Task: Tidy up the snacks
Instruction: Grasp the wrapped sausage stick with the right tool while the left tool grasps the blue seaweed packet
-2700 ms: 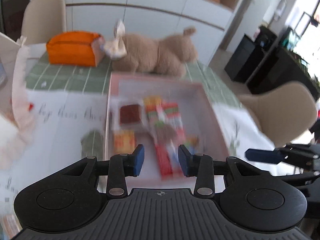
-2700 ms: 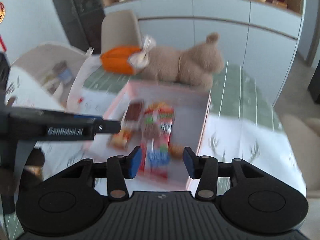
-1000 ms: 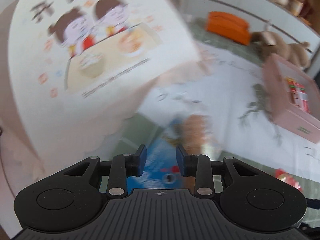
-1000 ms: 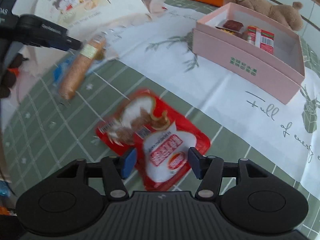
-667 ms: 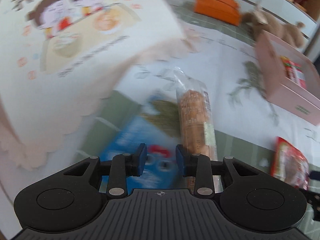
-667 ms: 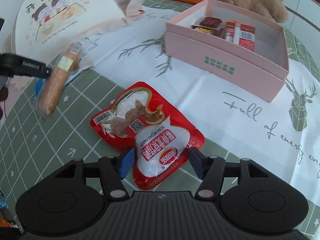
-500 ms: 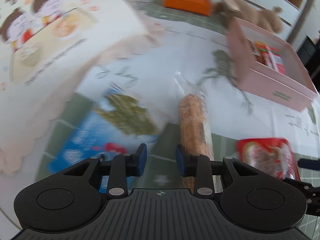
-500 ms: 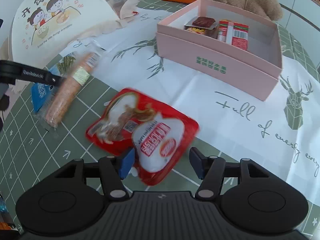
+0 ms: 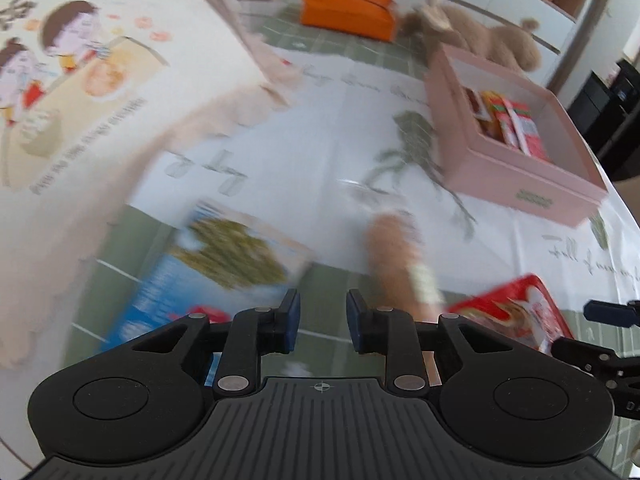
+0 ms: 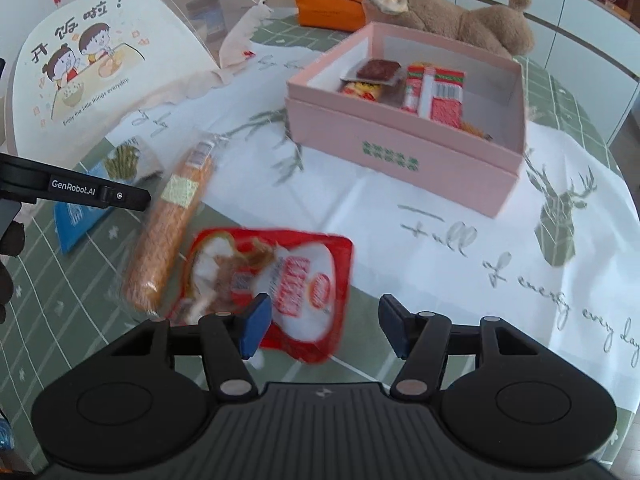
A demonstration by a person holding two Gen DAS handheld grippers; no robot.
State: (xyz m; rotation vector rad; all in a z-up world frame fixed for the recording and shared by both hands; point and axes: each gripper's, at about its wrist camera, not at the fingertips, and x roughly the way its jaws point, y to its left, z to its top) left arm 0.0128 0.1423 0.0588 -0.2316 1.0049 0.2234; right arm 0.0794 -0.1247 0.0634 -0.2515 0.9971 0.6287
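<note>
A pink box (image 10: 404, 156) holds several snack packs and also shows in the left wrist view (image 9: 516, 176). A red snack pouch (image 10: 276, 284) lies flat on the table just ahead of my open, empty right gripper (image 10: 324, 326). A long orange sausage-shaped pack (image 10: 172, 224) lies left of the pouch. A blue snack pack (image 9: 216, 276) lies further left. My left gripper (image 9: 319, 320) is open and empty, hovering between the blue pack and the orange pack (image 9: 400, 260). The red pouch (image 9: 516, 320) sits at its right.
A large white food cover with a cartoon print (image 10: 92, 64) stands at the left. An orange pouch (image 10: 332, 8) and a brown plush toy (image 10: 472, 24) lie behind the box. A white printed cloth (image 10: 480, 240) covers the green checked table.
Both grippers have swung from over the pink box down to the loose snacks at the table's front. The left view has since panned right; the right gripper has drifted right of the red pouch.
</note>
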